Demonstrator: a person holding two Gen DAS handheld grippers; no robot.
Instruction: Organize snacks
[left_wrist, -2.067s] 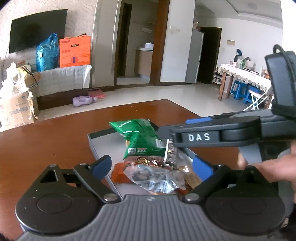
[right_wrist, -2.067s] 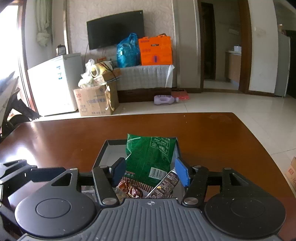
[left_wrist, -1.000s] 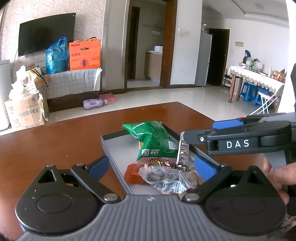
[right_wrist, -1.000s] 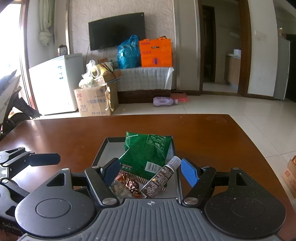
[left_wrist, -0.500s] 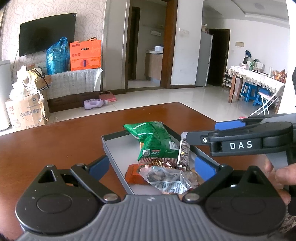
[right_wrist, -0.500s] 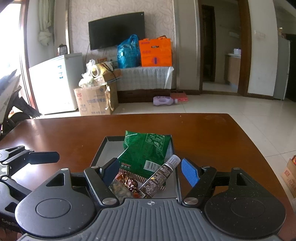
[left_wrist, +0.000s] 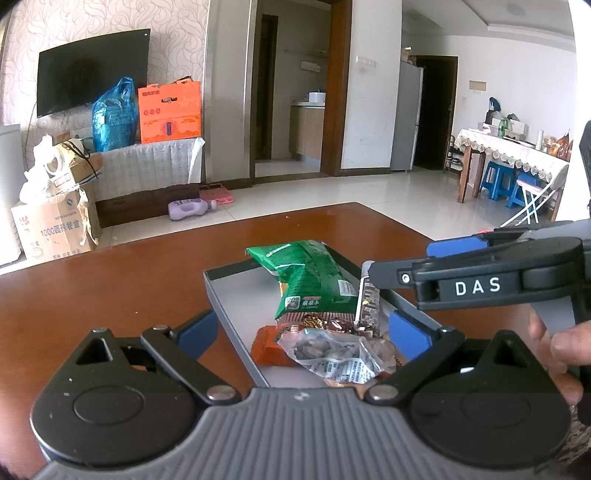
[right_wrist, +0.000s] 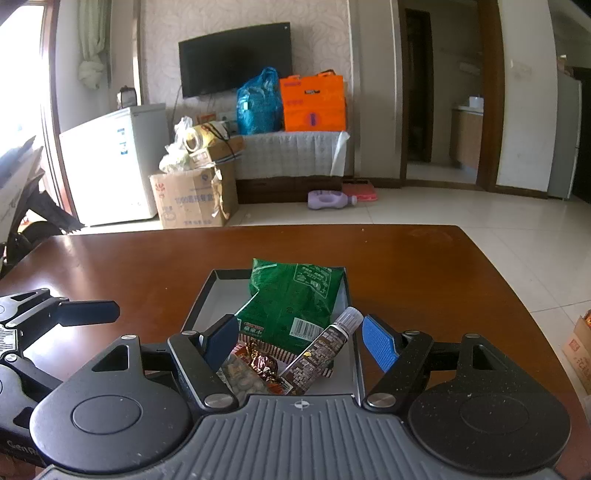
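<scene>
The snacks lie heaped in the grey tray (right_wrist: 199, 302) on the brown table (right_wrist: 424, 280): green bag (right_wrist: 291, 299) far, dark tube (right_wrist: 321, 350) leaning near right. Your right gripper (right_wrist: 301, 341) and left gripper (left_wrist: 301, 332) stand wide, holding nothing (sorting looks nearly done). Next, check for stray packets; the tray's wall blocks low approaches.

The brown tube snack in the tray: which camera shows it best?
The right wrist view: the brown tube snack lies bare from cap to base, leaning on the green bag. In the left wrist view the right tool hides its top.
</scene>
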